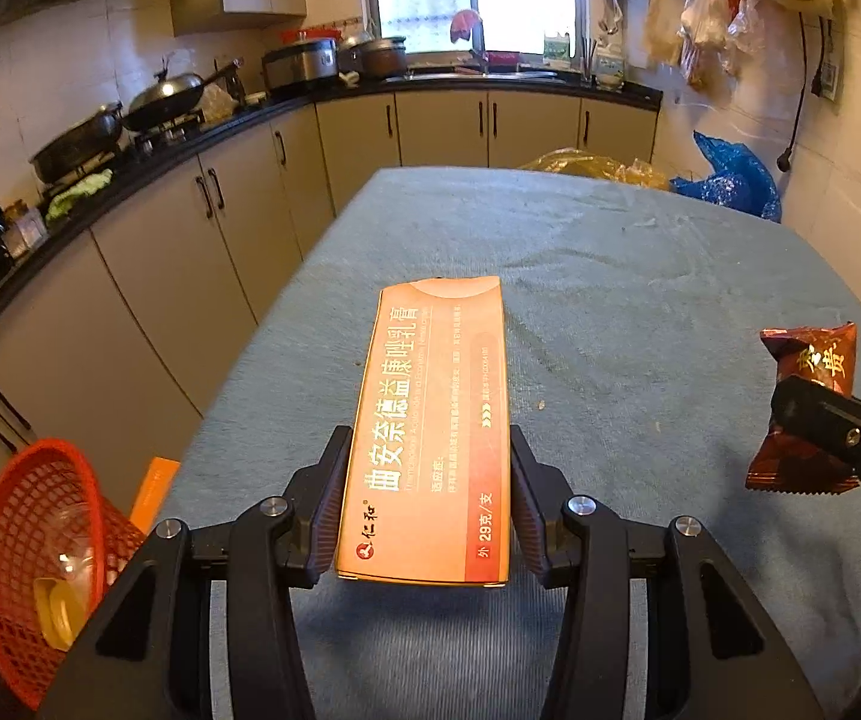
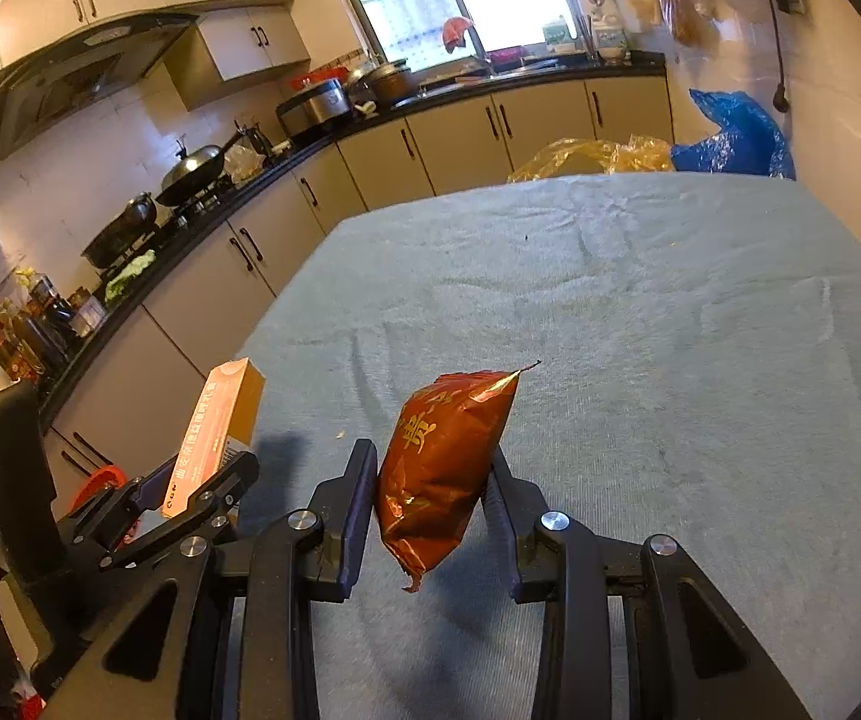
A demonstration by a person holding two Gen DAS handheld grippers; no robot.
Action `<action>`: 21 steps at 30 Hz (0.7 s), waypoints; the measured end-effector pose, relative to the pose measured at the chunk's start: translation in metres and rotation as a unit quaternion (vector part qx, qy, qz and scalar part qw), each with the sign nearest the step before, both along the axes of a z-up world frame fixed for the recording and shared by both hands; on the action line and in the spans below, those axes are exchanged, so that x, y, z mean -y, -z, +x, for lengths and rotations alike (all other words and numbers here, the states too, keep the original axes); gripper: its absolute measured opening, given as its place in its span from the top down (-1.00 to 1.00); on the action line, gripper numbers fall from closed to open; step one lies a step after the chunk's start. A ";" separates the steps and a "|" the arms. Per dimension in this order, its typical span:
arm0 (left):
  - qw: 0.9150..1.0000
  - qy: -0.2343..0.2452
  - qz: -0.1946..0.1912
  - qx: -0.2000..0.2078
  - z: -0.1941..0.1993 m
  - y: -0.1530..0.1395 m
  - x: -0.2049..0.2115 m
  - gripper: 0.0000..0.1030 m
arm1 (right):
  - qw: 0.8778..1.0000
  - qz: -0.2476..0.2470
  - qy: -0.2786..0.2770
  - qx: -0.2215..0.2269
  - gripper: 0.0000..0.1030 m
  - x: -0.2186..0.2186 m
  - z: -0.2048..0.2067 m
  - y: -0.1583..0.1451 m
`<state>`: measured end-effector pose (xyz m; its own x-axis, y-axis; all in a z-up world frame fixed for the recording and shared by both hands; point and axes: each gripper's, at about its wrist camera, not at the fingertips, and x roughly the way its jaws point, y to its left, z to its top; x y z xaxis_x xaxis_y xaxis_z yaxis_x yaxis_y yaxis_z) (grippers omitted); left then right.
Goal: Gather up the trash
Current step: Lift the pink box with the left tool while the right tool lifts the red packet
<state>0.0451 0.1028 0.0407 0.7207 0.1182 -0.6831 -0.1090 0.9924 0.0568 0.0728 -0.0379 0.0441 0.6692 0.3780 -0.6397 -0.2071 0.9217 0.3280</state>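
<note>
- One table, covered in a blue-grey cloth, is seen filling the middle of both views; a few small crumbs are scattered on it.
- A run of cream cabinets under a dark worktop is seen to the left and at the back, loaded with two woks, a rice cooker, pots and bottles.
- Two crumpled plastic bags are counted beyond the far table edge: one yellow, one blue, lying just beside each other.
- One red mesh basket is seen tilted below the table's left edge; a clear plastic piece and a yellowish item are held in it, and an orange box is seen just beside it.
- One long orange medicine carton is clamped lengthwise by the left gripper, its jaws pressed to both long sides, and is held above the table near its left edge.
- One red-brown snack packet is pinched in the right gripper, jaws narrowed against its sides; it is carried clear of the cloth, with its shadow cast below.
- The two grippers are held apart, side by side, with nothing standing between them.
</note>
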 end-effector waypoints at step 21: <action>0.998 -0.059 0.004 0.028 -0.125 -0.034 -0.072 0.09 | 0.996 -0.001 -0.091 0.008 0.28 -0.058 -0.069 -0.021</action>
